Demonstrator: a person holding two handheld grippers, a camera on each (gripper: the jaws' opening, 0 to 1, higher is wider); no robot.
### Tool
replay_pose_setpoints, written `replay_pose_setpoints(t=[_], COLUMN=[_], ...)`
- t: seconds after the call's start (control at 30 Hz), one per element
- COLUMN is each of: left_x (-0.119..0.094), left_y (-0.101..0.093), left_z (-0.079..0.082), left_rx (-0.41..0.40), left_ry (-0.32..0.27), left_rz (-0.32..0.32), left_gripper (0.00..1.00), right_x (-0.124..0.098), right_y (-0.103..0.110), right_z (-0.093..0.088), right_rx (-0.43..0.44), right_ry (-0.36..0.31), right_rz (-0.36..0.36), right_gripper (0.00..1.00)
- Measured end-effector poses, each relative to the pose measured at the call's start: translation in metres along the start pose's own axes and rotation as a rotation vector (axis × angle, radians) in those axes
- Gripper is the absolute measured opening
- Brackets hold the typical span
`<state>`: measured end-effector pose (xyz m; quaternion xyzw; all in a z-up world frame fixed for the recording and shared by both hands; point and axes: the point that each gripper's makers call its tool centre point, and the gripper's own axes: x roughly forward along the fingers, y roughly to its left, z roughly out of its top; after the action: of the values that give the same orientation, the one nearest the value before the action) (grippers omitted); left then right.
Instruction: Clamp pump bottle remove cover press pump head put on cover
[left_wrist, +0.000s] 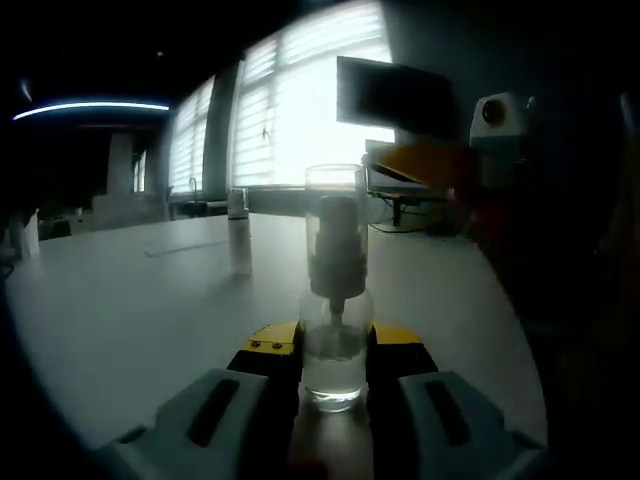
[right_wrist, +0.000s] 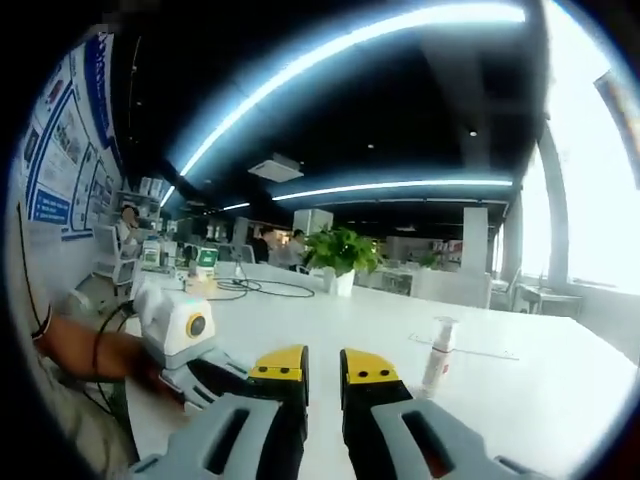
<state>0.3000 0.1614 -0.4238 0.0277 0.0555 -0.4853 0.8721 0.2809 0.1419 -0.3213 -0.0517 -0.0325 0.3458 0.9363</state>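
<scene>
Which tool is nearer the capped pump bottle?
Left. The left tool has its jaws either side of the capped bottle; the right tool is shut, holding nothing.

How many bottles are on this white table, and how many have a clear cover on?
Pump bottle with clear cover on, between the left gripper's jaws: 1
Small bottle with no cover: 1
Total bottles on the white table: 2

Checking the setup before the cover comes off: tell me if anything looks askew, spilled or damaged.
Nothing stands out. The pump bottle stands upright between the jaws of the left hand-held gripper, its clear cover on straight. A second small bottle stands upright on the white table, with no spill visible. The right hand-held gripper holds nothing.
</scene>
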Motion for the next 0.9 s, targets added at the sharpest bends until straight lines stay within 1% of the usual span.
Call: replay_pose_setpoints(t=[0.33, 0.47, 0.53, 0.9], left_x=[-0.001, 0.000, 0.000, 0.000], left_y=[0.000, -0.001, -0.003, -0.004], left_z=[0.000, 0.000, 0.000, 0.000], left_rx=[-0.001, 0.001, 0.001, 0.004], left_ry=[0.000, 0.000, 0.000, 0.005], left_rz=[0.001, 0.001, 0.001, 0.003], left_gripper=[0.16, 0.16, 0.16, 0.16], right_x=[0.014, 0.022, 0.026, 0.039], right_y=[0.027, 0.035, 0.036, 0.038], right_z=[0.001, -0.002, -0.007, -0.023], right_rx=[-0.016, -0.015, -0.012, -0.009], right_ry=[0.022, 0.039, 0.062, 0.099], right_rz=[0.076, 0.101, 0.101, 0.124], right_gripper=[0.13, 0.15, 0.16, 0.17])
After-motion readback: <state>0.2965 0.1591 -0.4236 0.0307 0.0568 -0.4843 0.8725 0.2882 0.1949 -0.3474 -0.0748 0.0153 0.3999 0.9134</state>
